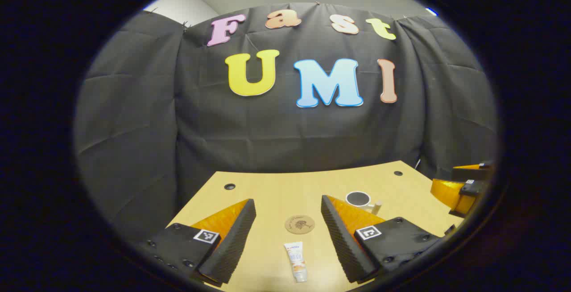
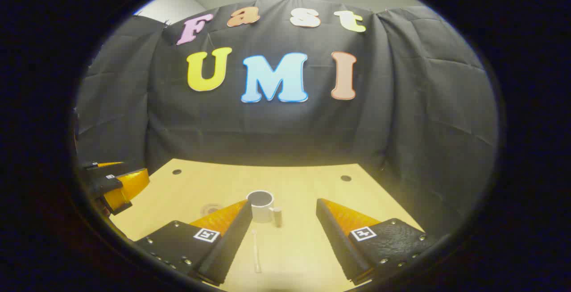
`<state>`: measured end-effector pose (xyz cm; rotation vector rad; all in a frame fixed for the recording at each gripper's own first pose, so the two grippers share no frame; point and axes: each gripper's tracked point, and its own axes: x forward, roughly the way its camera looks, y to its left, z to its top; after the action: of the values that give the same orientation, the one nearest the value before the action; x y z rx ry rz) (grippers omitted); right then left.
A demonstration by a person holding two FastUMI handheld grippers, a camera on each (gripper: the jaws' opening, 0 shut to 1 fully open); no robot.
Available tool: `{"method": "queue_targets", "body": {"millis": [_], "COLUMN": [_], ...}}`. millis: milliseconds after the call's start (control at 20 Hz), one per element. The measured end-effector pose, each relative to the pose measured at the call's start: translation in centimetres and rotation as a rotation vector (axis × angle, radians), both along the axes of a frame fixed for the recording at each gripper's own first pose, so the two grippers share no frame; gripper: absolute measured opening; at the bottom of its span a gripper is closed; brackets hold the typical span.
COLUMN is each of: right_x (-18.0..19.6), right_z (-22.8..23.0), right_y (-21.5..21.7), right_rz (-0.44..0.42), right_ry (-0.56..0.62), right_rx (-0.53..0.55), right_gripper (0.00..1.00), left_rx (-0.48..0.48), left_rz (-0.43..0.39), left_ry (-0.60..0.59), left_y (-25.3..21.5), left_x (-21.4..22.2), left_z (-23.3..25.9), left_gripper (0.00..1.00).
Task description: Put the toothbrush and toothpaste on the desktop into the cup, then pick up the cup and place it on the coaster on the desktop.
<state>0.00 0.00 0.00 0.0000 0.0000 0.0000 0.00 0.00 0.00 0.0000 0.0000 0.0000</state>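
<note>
1. Currently the left gripper (image 1: 288, 238) hangs wide open over the desktop (image 1: 267, 194); the toothpaste (image 1: 297, 261) lies between its fingers, lengthwise, cap nearest the camera.
2. Right gripper (image 2: 281, 238) likewise spread wide; the toothbrush (image 2: 255, 252) points lengthwise toward the cup (image 2: 261, 206).

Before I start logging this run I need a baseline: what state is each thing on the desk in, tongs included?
Toothpaste: lying flat on the desk, capped, between the left tongs' open fingers, untouched.
Toothbrush: lying flat, in front of the cup.
Cup: upright, nothing inside, handle to its right.
Coaster: flat, nothing on it.
Left tongs: open, holding nothing.
Right tongs: open, holding nothing.
</note>
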Motion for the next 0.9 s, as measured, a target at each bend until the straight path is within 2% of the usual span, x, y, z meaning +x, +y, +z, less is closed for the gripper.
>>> {"method": "queue_targets", "body": {"millis": [50,150,200,550,900], "right_x": [0.3,0.4,0.5,0.8,1.3], "right_z": [-0.2,-0.2,-0.3,-0.1,-0.4], "right_y": [0.3,0.4,0.5,0.7,0.9], "right_rz": [0.009,0.024,0.033,0.065,0.080], "right_ry": [0.015,0.025,0.033,0.052,0.097], "right_rx": [-0.005,-0.019,-0.023,-0.025,-0.047], "right_gripper": [0.91,0.91,0.91,0.91,0.91], "left_rx": [0.007,0.001,-0.008,0.021,0.005], "left_rz": [0.005,0.001,-0.018,-0.043,-0.047], "left_ry": [0.001,-0.002,0.003,-0.036,0.003], "left_y": [0.3,0.6,0.3,-1.1,-1.3], "left_x": [0.1,0.5,0.7,1.4,2.7], "left_z": [0.0,0.2,0.2,1.6,0.5], "left_gripper": [0.95,0.99,0.95,0.95,0.95]}}
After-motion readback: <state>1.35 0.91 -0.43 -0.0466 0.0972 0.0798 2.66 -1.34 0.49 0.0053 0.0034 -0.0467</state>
